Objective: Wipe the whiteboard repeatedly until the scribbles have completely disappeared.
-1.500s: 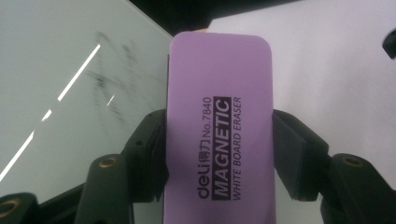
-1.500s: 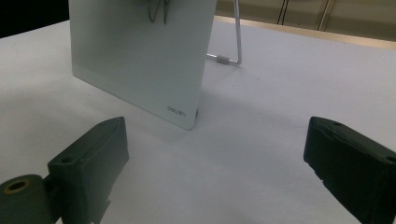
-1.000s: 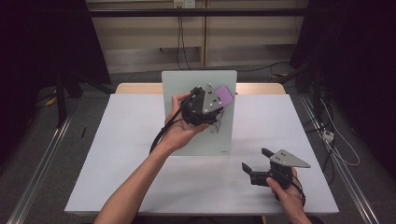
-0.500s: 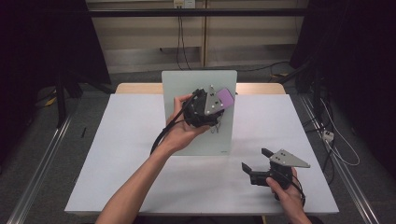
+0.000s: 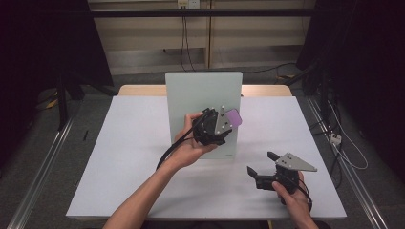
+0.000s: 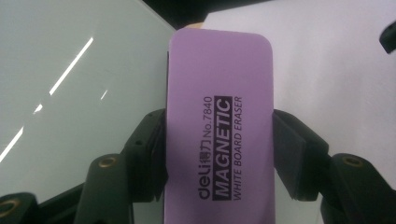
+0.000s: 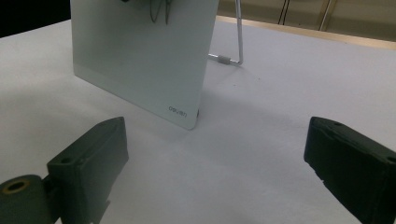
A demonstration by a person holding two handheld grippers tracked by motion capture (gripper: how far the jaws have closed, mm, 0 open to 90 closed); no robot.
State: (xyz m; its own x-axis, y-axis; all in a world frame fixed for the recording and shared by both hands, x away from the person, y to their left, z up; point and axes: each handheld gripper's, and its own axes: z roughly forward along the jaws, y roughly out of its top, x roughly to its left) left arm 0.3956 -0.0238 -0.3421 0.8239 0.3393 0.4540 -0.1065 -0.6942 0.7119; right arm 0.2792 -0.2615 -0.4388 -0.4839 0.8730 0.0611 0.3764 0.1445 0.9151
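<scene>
I see a white tabletop (image 5: 133,157) on grey floor (image 5: 43,157), black curtains (image 5: 43,43) at nine and three o'clock, a beige wall (image 5: 143,38) with hanging cables (image 5: 184,43) at twelve.

The purple whiteboard eraser (image 6: 218,135) has a smooth, matt plastic back with crisp black printed lettering. The black jaws of the left gripper (image 5: 224,125) pressing on it look like matt, slightly grainy plastic, with small brass-coloured metal inserts near their base. The whiteboard (image 5: 191,98) is pale and glossy, smooth like glass, catching bright streaks of light; a thin, shiny metal wire stand (image 7: 237,42) props it from behind. The table (image 5: 133,157) is covered in a white, matt sheet, smooth like paper, with a strip of light wood at its far edge. The right gripper (image 5: 263,164) carries a flat grey plate with a dull metallic look.
</scene>
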